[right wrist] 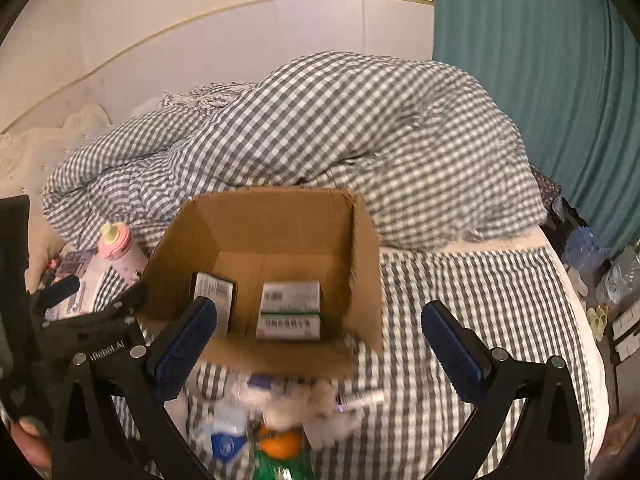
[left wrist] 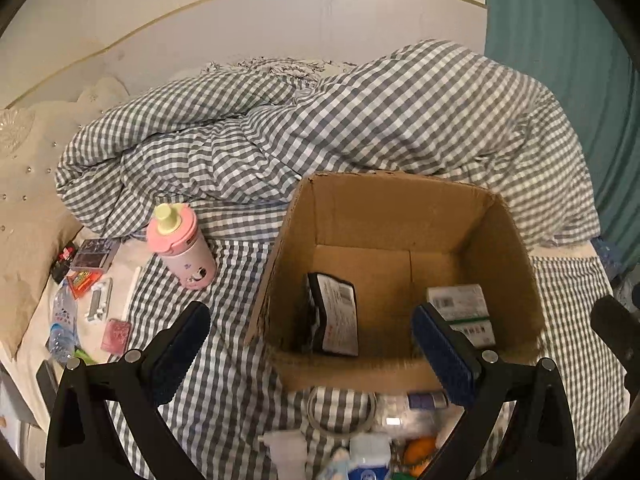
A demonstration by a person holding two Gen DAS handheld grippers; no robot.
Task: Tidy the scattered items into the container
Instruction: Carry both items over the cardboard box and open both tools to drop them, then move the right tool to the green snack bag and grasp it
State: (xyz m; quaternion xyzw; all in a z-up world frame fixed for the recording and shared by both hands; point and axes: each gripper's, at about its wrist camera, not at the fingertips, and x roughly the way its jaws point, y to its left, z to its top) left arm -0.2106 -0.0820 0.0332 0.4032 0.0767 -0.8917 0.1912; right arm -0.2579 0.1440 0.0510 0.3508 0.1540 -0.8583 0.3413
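Note:
An open cardboard box point(left wrist: 352, 374) stands on the checked bed; it also shows in the right wrist view point(right wrist: 280, 354). Inside lie a black packet point(left wrist: 336, 314) and white-green medicine boxes point(left wrist: 460, 308), also seen from the right wrist point(right wrist: 290, 312). My left gripper point(left wrist: 316, 354) is open and empty, hovering over the box's near wall. My right gripper point(right wrist: 320, 344) is open and empty above the box's near right corner. Small items lie in front of the box: a cable coil point(left wrist: 340, 412), an orange point(right wrist: 280, 442), small bottles point(right wrist: 228, 432).
A pink bottle point(left wrist: 182, 248) lies left of the box. Several small packets and a water bottle point(left wrist: 64, 328) are scattered on the far left. A rumpled checked duvet point(left wrist: 320, 120) is piled behind the box. A teal curtain point(right wrist: 540, 80) hangs at right.

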